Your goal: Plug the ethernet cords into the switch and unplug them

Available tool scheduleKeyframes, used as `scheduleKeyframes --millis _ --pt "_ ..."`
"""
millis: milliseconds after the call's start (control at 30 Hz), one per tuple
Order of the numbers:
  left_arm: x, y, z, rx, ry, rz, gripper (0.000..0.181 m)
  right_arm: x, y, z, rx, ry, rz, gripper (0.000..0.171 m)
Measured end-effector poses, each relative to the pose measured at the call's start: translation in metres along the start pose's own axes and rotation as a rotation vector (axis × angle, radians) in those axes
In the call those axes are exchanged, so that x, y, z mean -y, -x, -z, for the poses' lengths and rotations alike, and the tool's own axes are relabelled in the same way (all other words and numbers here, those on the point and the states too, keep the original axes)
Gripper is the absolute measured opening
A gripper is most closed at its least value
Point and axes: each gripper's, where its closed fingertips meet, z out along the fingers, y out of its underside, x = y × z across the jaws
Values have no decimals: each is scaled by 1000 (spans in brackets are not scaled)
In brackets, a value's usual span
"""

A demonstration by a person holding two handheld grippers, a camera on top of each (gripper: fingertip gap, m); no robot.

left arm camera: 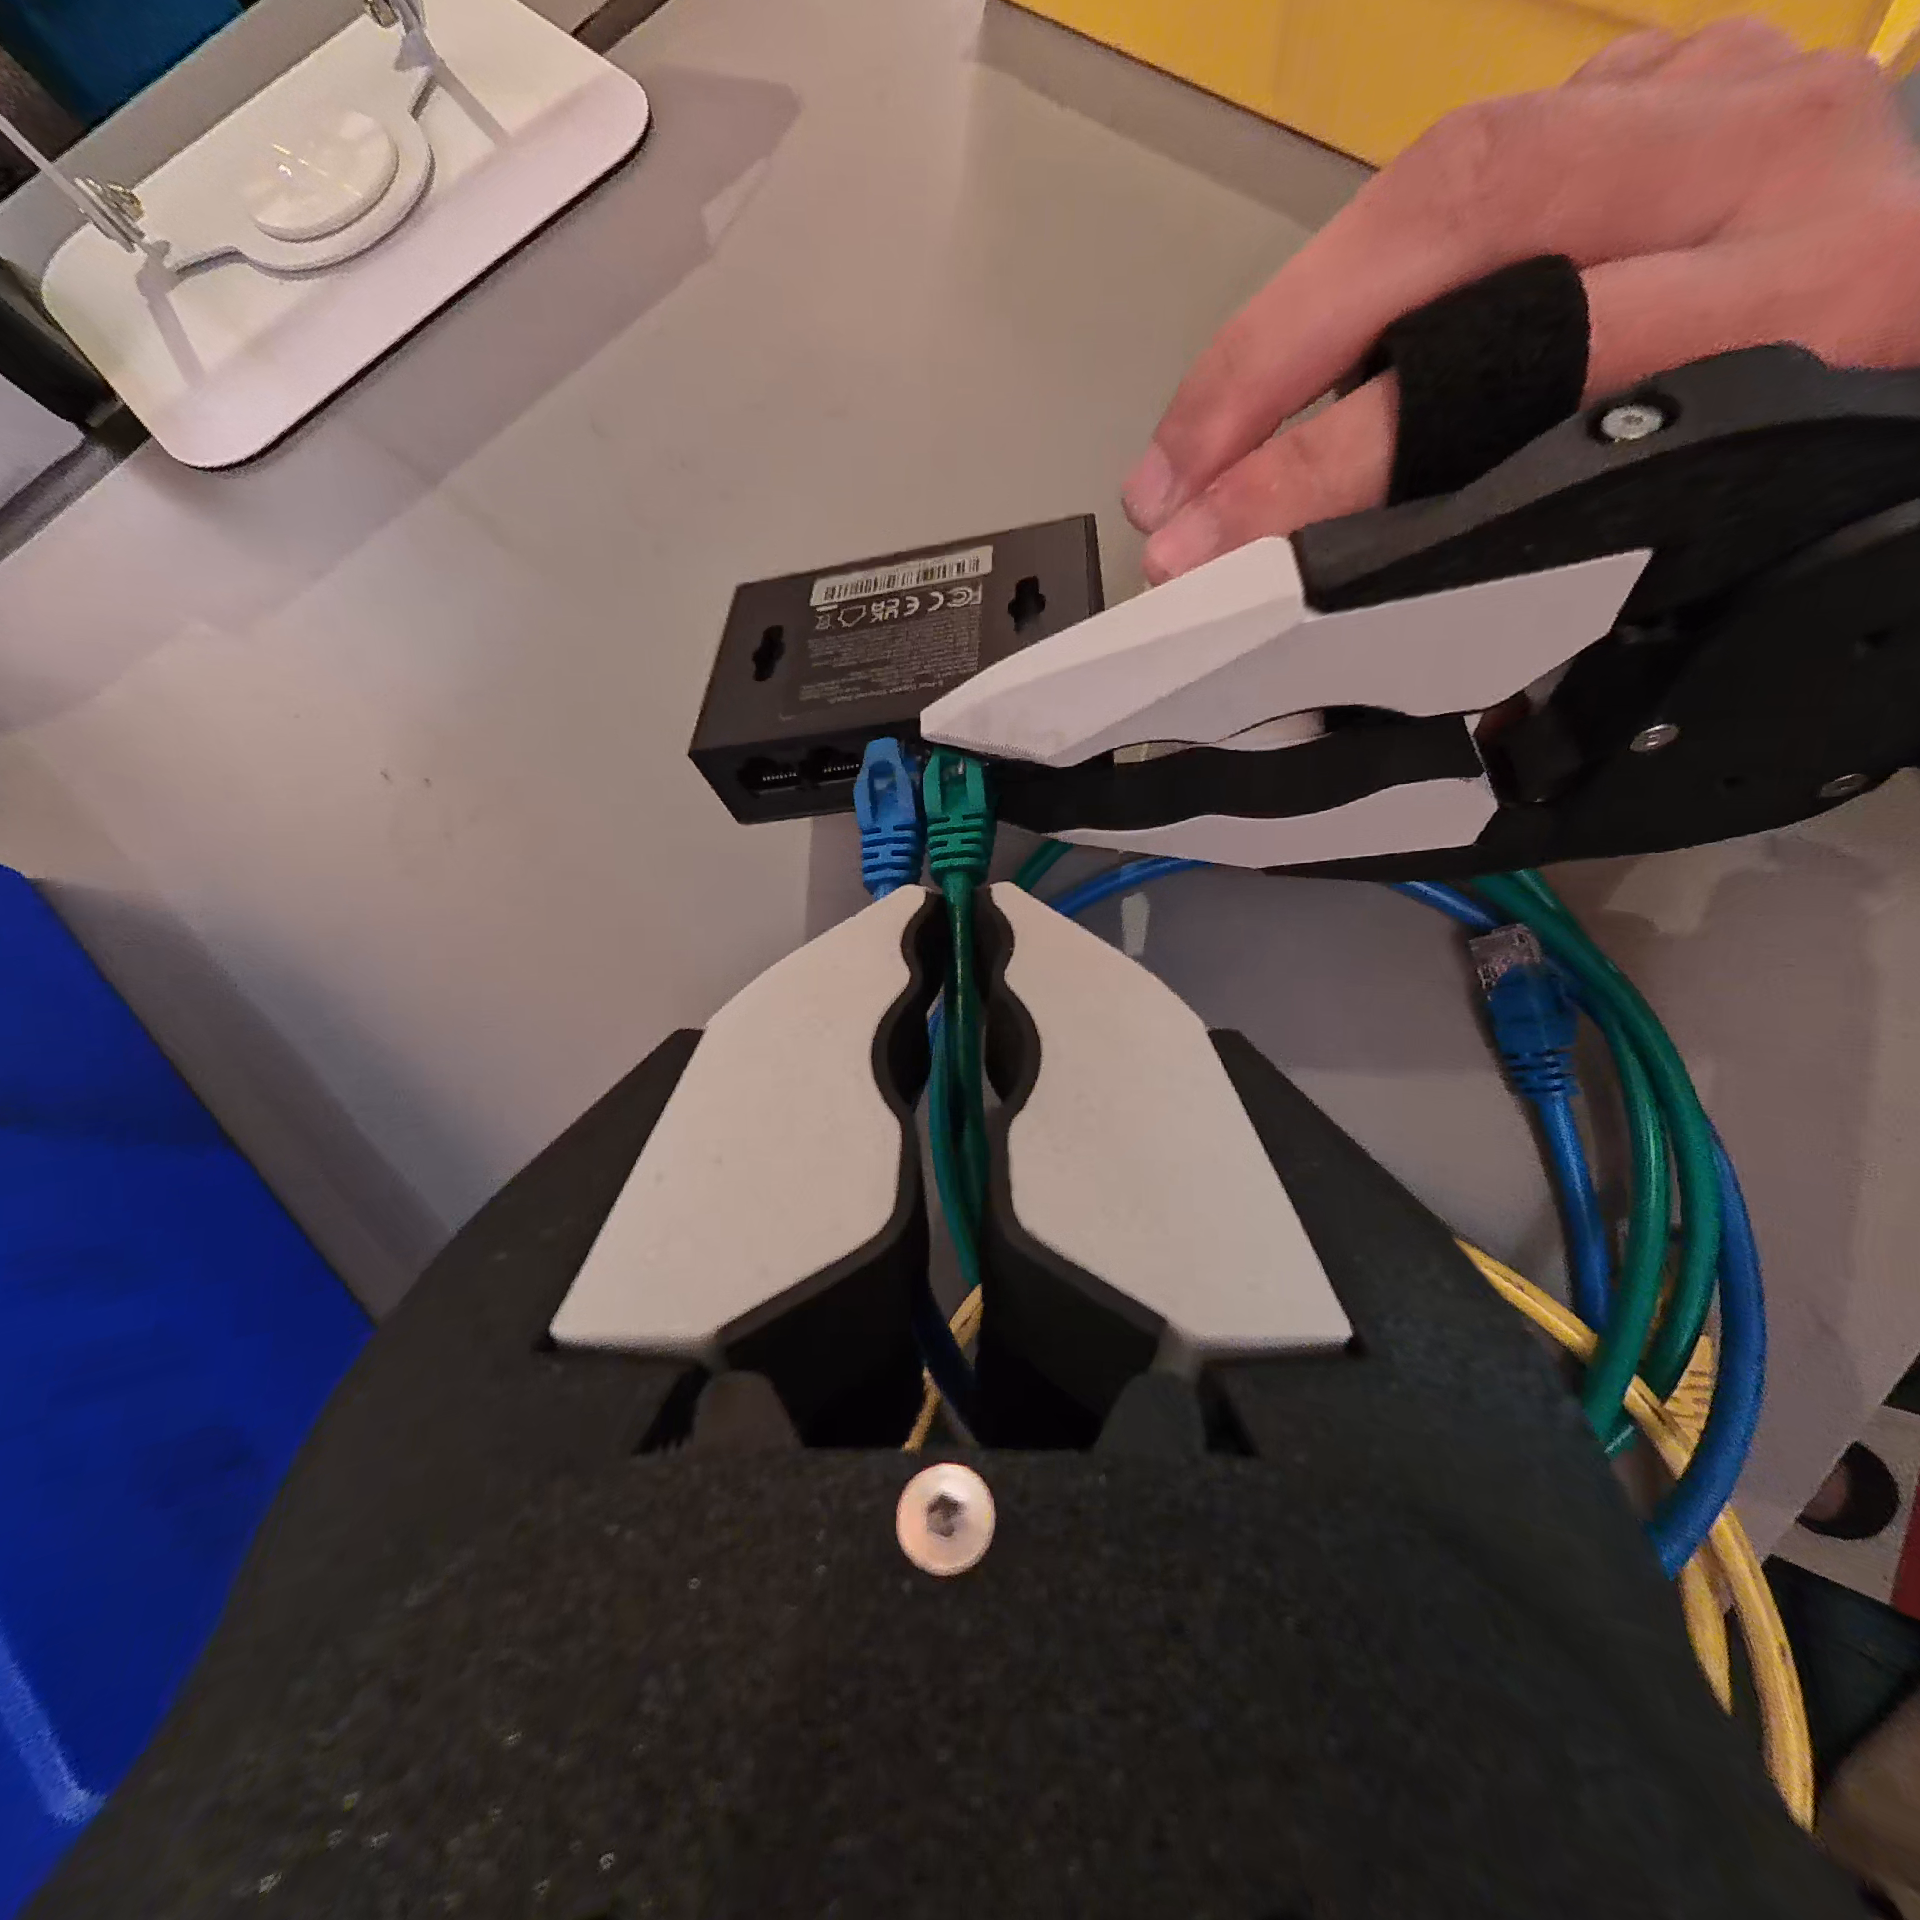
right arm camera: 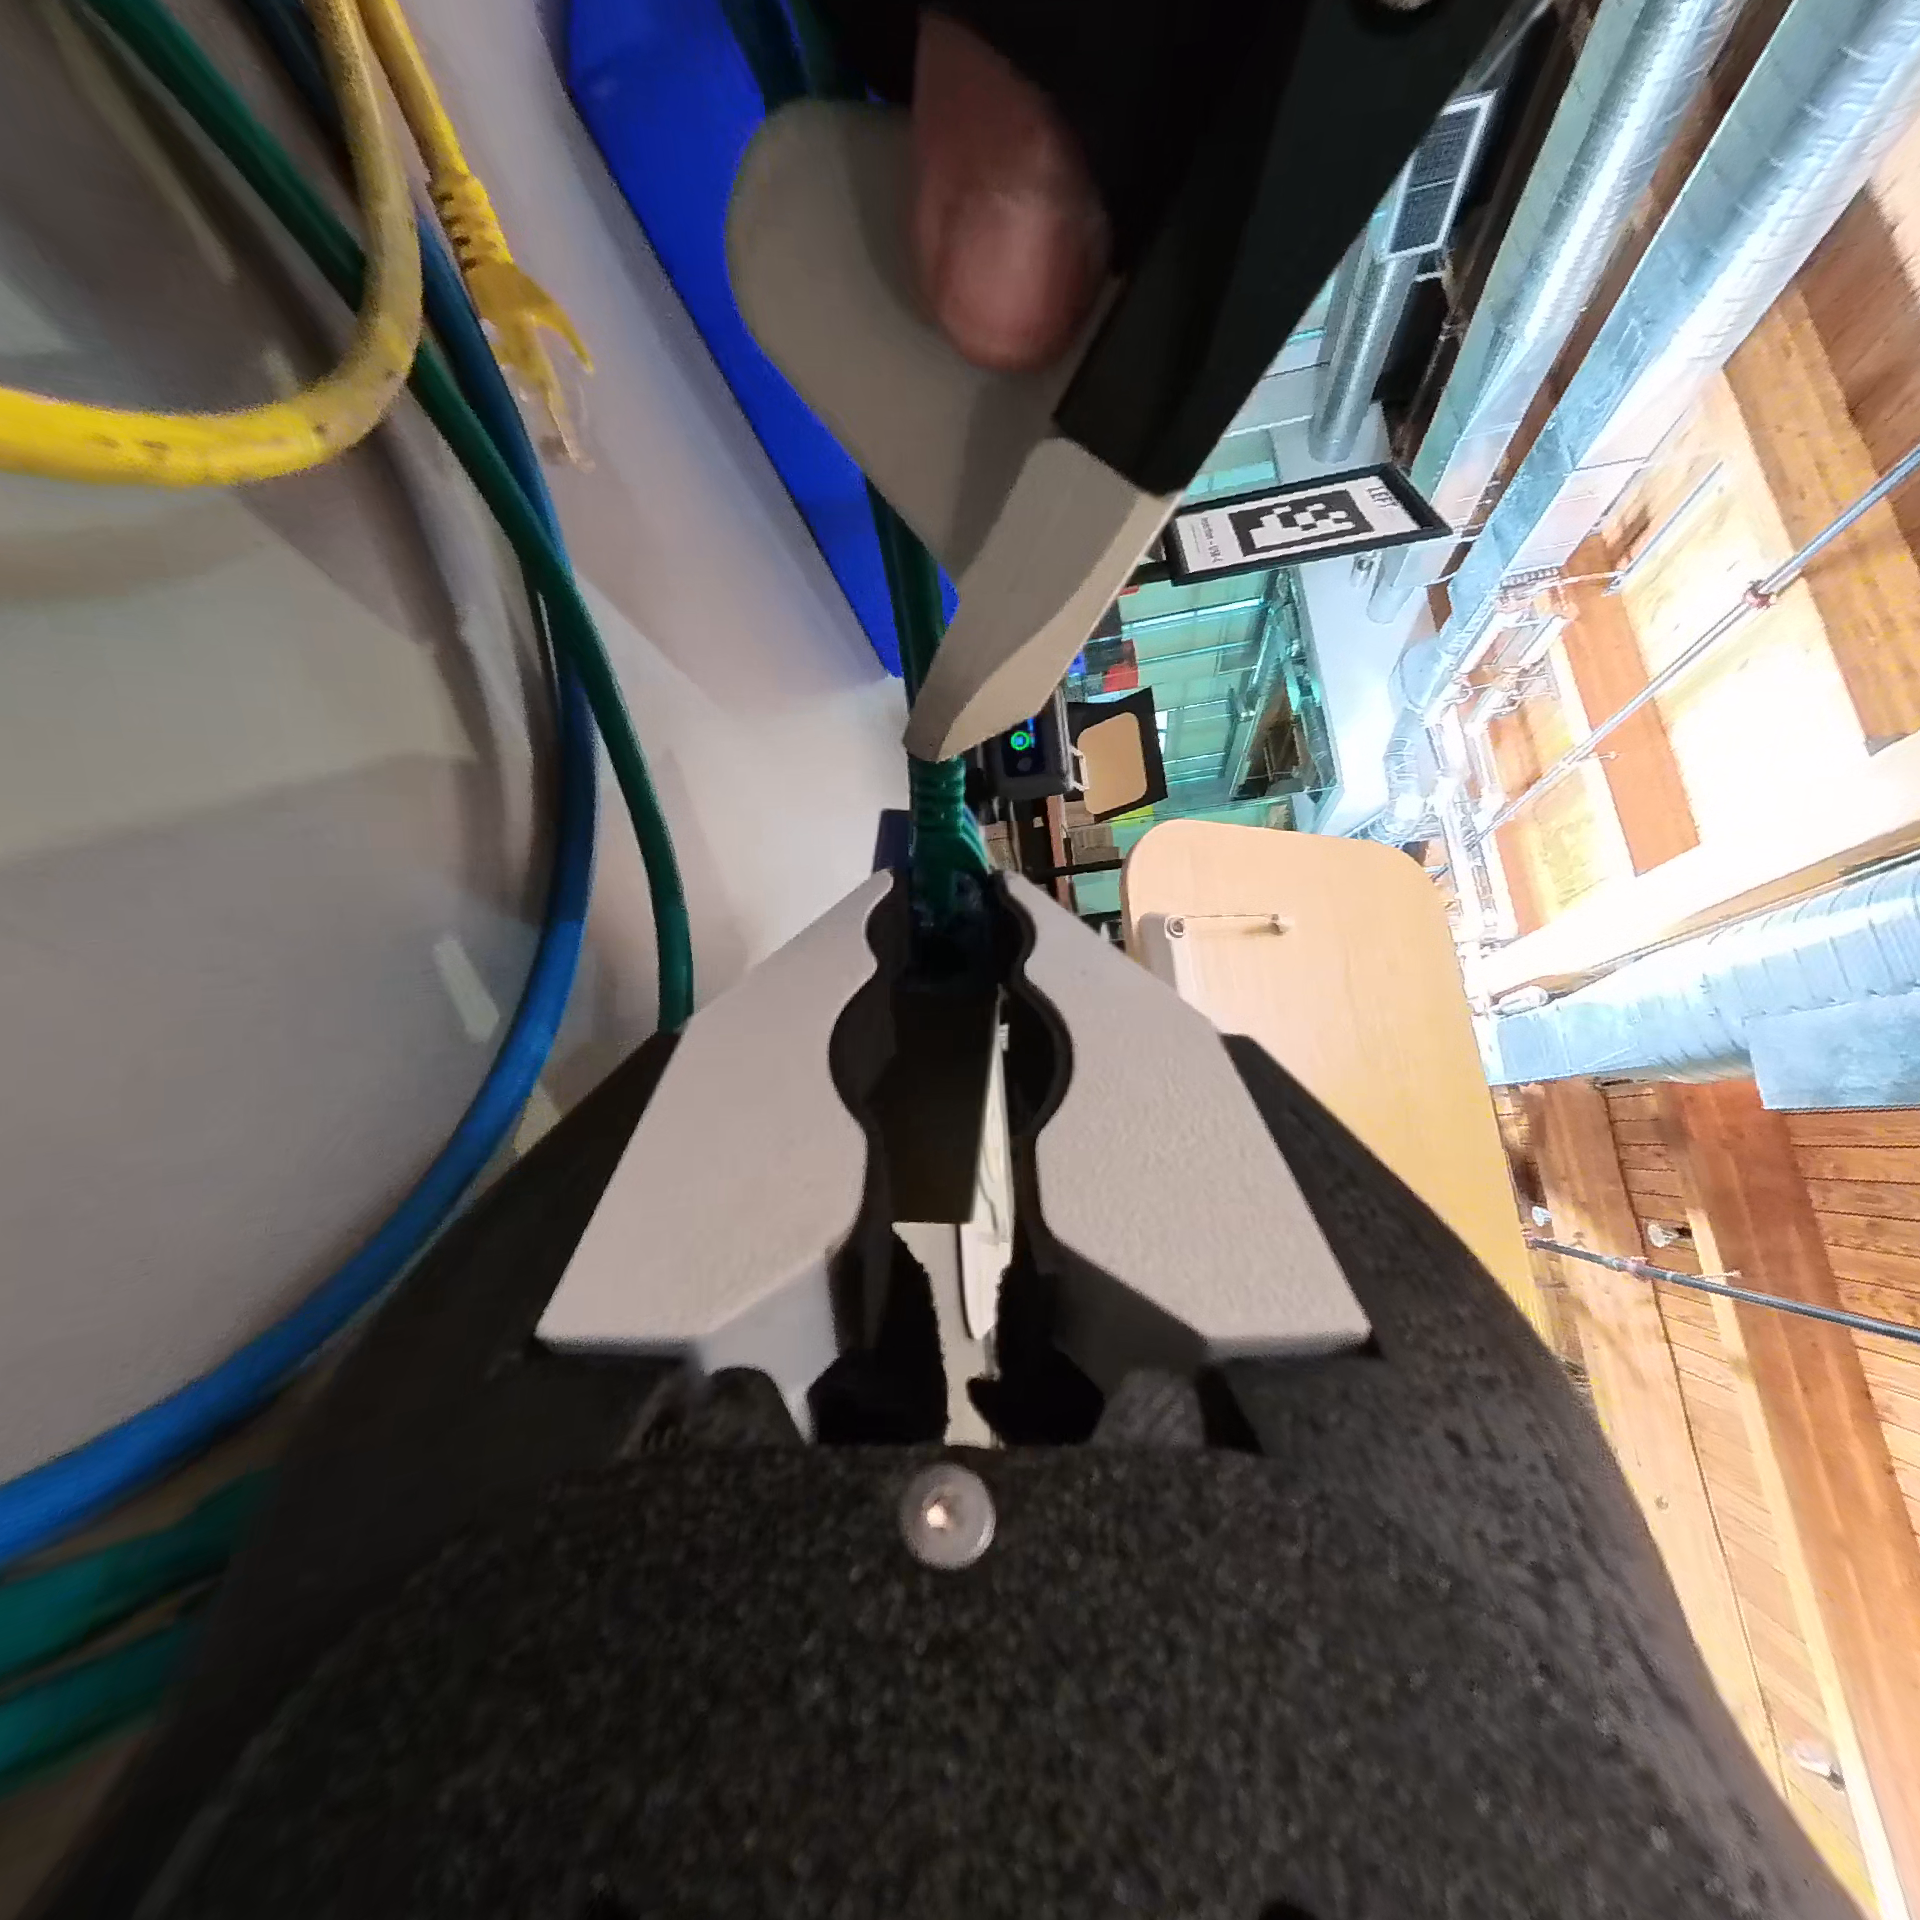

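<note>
left gripper (left arm camera: 958,914) is pinching the thin, pliant green ethernet cord (left arm camera: 961,1091); right gripper (left arm camera: 961,743), from 3 o'clock, is clamping its rigid, brittle-latched plug (left arm camera: 958,810) at the small, light black plastic switch (left arm camera: 894,665).

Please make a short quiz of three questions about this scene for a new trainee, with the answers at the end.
1. True or false: the green plug sits in the switch.
2. Which cord does the left gripper close on? A) yellow B) green C) blue
3. Fill in: the plug of the yellow cord lies ____, not in the switch.

Key
1. True. It sits beside the blue plug, with the right gripper closed at it.
2. B, the green cord, just behind its plug.
3. Loose, near the cord coils.
</note>
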Motion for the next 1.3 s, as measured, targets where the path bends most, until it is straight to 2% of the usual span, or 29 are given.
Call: scheduleKeyframes --millis 133,267,367,633,767,833,933,1100,1167,1300 --pt "2 0 0 1 -9 3 5 -1 -2 0 7 29 17 14" --pt "5 0 2 -2 -34 16 5 -3 -6 1 68 56 -80 12" --pt "4 -1 1 -5 -32 18 5 -3 -5 2 63 67 -46 11" --pt "1 -1 0 -2 -18 14 5 -3 2 1 128 39 -116 12" --pt "1 2 1 -16 -19 30 5 1 -2 1 50 -10 -116 14" --pt "-2 8 2 16 -3 20 5 5 -11 9 8 -68 -144 27" --pt "-5 13 3 23 1 28 5 -4 -11 13 67 -87 -220 38" --pt "-5 13 3 26 11 13 5 1 3 12 104 -119 -161 36" --pt "-4 19 7 44 5 14 5 -3 9 14 151 -120 -184 41" --pt "5 15 15 -29 -43 47 5 -18 2 3 102 -52 -203 51"
